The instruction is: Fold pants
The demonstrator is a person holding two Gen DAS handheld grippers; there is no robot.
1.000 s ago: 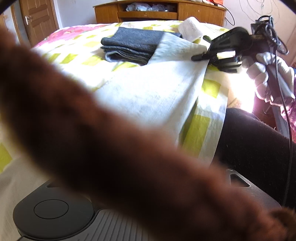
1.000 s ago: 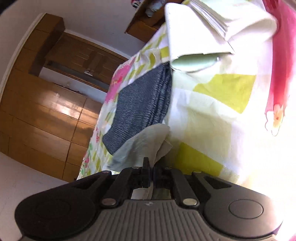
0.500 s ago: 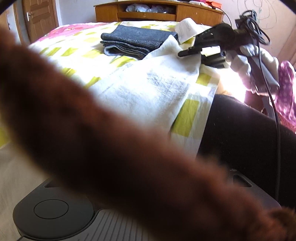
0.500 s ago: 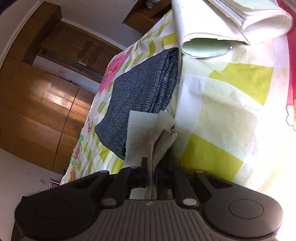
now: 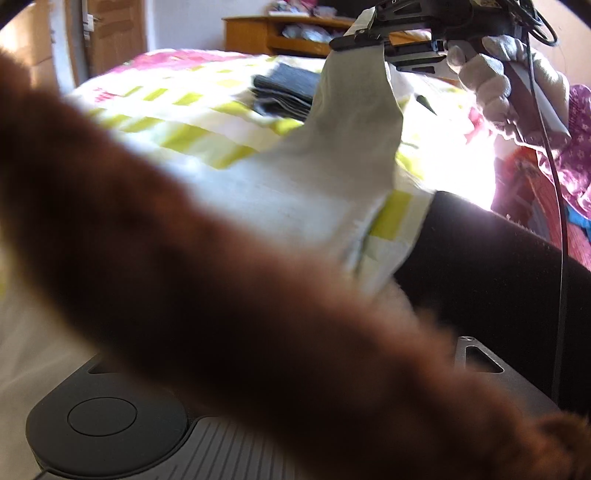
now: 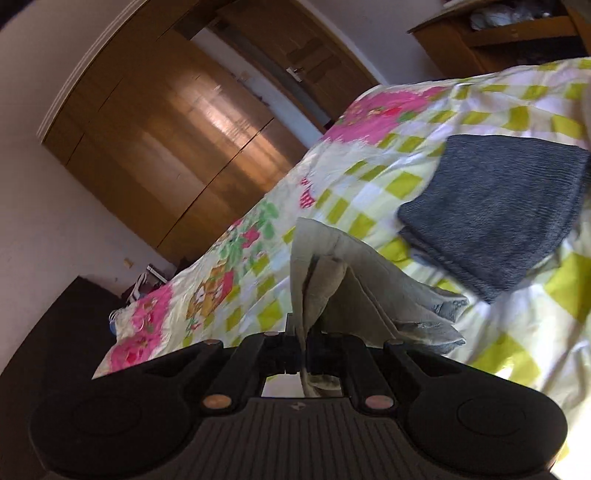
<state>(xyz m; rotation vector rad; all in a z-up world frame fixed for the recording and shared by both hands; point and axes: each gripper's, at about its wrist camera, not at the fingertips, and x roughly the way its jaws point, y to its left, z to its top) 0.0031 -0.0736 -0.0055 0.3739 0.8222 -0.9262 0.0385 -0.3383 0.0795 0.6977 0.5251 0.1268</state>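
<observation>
The pale off-white pants (image 5: 332,166) lie spread on the bed, with one end pulled up into the air. My right gripper (image 5: 373,38) is shut on that raised end, held by a gloved hand (image 5: 495,85). In the right wrist view the cloth (image 6: 332,280) bunches between the closed fingers (image 6: 291,354). A blurred brown furry band (image 5: 221,277) crosses the left wrist view. It hides my left gripper's fingers, and only the gripper's dark body (image 5: 110,424) shows at the bottom.
A folded dark grey garment (image 5: 284,92) (image 6: 498,206) rests on the checked yellow-green and pink bedsheet (image 6: 369,177) beyond the pants. A person's dark-clothed leg (image 5: 498,266) is at the bed's right edge. A wooden wardrobe (image 6: 184,140) and a wooden desk (image 5: 280,35) stand behind.
My right gripper has risen with the end of the pants, lifting the cloth off the sheet, and its view has rolled. The left view has shifted sideways along the bed.
</observation>
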